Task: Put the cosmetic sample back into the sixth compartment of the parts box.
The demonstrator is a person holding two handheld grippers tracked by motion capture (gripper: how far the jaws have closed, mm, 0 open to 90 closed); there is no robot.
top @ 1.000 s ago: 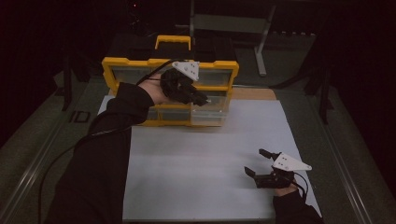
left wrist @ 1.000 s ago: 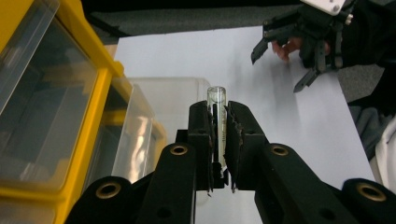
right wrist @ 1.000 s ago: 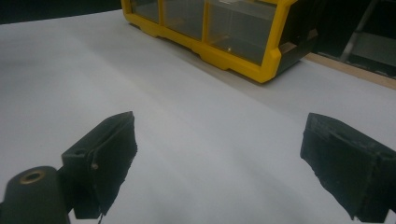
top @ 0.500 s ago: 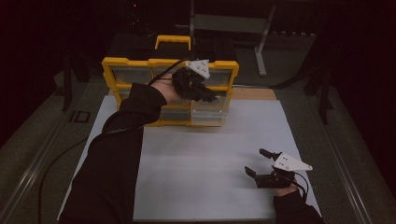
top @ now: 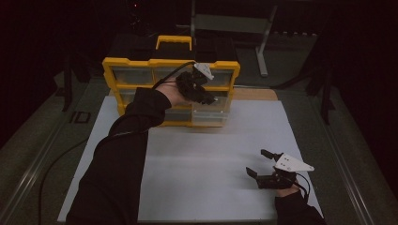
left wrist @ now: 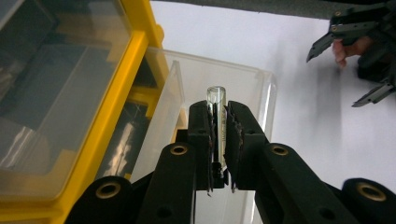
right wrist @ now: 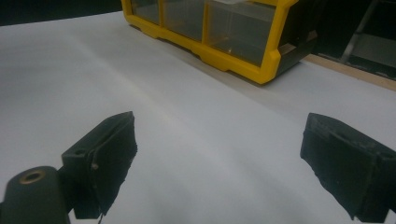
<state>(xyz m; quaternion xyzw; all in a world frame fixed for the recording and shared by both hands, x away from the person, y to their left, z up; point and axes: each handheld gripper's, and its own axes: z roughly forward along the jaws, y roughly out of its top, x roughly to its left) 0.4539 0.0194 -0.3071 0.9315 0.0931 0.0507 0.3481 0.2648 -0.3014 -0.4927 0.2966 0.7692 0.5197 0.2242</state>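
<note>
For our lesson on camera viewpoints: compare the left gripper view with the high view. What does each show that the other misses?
Left gripper view alone: a small clear glass tube clamped between the left gripper jaws, above an open clear plastic drawer.
High view alone: the yellow carry handle and both dark sleeves.
Both: the yellow plastic drawer cabinet, white table sheet and open right gripper.

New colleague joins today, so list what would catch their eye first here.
First, the yellow organizer at the far edge of the white sheet, one clear drawer pulled out. Above that drawer, the left gripper pinches a thin glass tube. Near the sheet's near right corner, the right gripper hovers open and empty.
</note>
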